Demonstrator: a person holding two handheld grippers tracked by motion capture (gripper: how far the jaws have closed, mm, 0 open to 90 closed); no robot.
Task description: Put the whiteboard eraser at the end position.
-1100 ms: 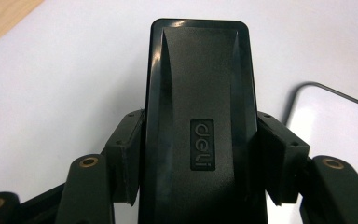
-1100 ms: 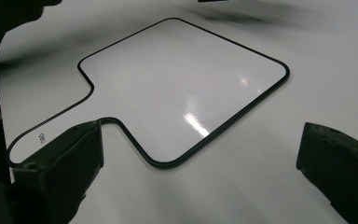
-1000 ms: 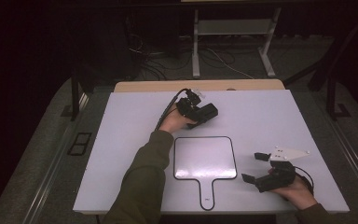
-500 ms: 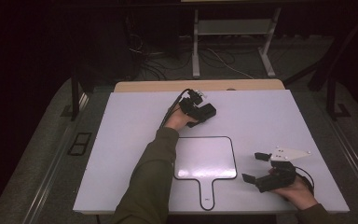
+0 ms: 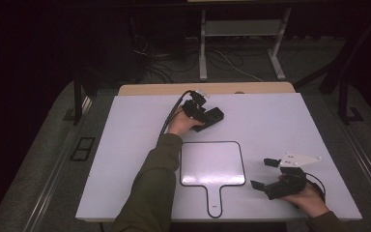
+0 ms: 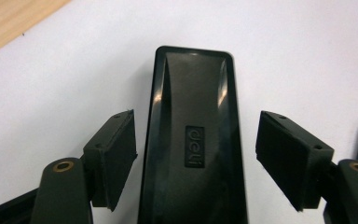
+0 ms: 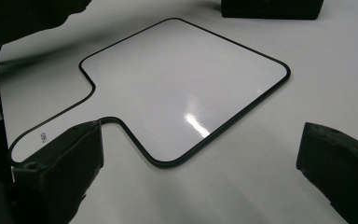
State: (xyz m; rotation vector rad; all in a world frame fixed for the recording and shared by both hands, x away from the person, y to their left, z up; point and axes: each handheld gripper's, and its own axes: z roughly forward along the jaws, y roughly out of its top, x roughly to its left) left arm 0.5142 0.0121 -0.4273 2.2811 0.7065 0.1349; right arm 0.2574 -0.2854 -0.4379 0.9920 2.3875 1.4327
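Left claw [image 6: 196, 154] straddles the black eraser [image 6: 193, 140] beyond the whiteboard paddle [image 5: 212, 164], jaws wide, not yet gripping. Right claw [image 5: 265, 174], also wide, waits beside the paddle. An off-centre squeeze could skid the eraser away.

My black left gripper [image 5: 207, 115] trails a black cable; brass-ringed screw holes mark my jaws' arms, and my pads [image 6: 114, 156] are matte black blocks. My black right gripper [image 5: 265, 175] carries a pale three-cornered plate. My sleeve [image 5: 149, 188] is olive green.
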